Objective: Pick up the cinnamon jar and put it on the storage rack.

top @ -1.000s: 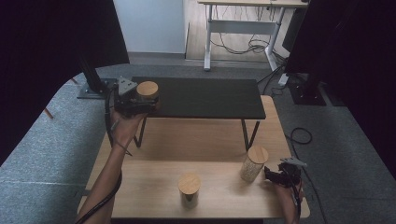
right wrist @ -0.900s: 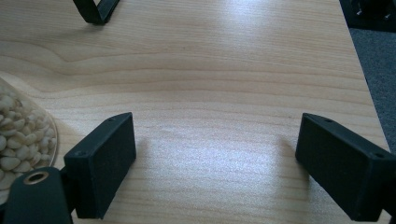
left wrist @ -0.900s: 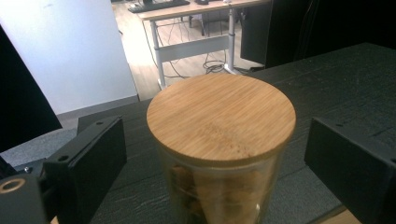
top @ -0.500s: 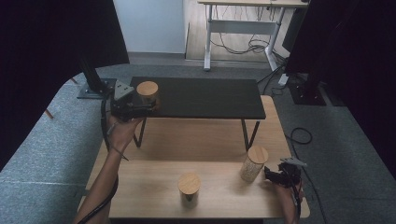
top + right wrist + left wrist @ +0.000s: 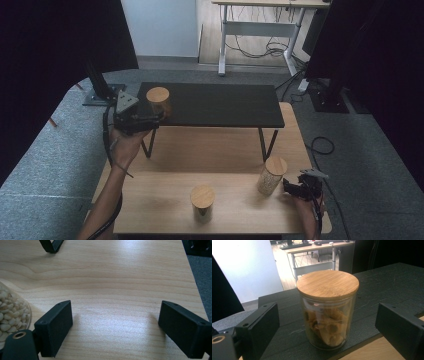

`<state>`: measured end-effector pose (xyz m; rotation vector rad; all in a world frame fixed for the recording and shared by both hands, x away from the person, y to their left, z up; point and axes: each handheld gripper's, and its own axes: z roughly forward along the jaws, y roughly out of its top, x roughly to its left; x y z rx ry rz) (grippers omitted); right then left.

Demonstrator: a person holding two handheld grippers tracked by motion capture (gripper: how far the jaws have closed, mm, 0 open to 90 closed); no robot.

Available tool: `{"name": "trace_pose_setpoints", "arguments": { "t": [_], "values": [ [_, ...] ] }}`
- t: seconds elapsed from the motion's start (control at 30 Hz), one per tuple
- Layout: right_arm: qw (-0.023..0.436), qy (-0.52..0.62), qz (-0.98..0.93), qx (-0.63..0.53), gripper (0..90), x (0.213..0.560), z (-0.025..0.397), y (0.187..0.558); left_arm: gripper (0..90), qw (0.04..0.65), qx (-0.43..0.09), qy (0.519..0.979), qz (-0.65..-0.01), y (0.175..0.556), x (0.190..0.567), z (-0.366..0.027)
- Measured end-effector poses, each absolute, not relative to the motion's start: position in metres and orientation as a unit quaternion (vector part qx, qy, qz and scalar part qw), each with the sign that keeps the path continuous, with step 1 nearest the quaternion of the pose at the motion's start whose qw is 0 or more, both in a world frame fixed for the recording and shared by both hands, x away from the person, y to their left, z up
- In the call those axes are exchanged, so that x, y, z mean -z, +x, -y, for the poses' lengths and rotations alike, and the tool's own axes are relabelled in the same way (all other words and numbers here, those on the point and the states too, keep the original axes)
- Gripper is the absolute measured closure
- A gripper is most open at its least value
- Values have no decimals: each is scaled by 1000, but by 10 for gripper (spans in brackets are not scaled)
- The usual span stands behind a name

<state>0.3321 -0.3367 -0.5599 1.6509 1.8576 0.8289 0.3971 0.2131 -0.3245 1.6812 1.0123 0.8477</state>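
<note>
Jar (image 5: 327, 310), bamboo lid, on black shelf (image 5: 215, 102) between spread left hand-held gripper (image 5: 332, 335) jaws, untouched; right hand-held gripper (image 5: 116, 326) spread over wood counter (image 5: 120, 277); grey carpet.

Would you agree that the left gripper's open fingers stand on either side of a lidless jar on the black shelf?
Not quite: the jar is not lidless; a round wooden lid closes it, as the left gripper view shows. The rest holds: the left gripper is open, its fingers on either side of the jar on the black shelf.
</note>
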Motion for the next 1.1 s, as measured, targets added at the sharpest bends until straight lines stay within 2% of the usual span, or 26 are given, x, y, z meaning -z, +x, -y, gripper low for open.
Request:
{"name": "trace_pose_setpoints", "arguments": {
  "t": [1.1],
  "values": [
    [258,609,-685,-305,119,560,337,332,56,488,-339,681,-428,372,346,-234]
  ]
}}
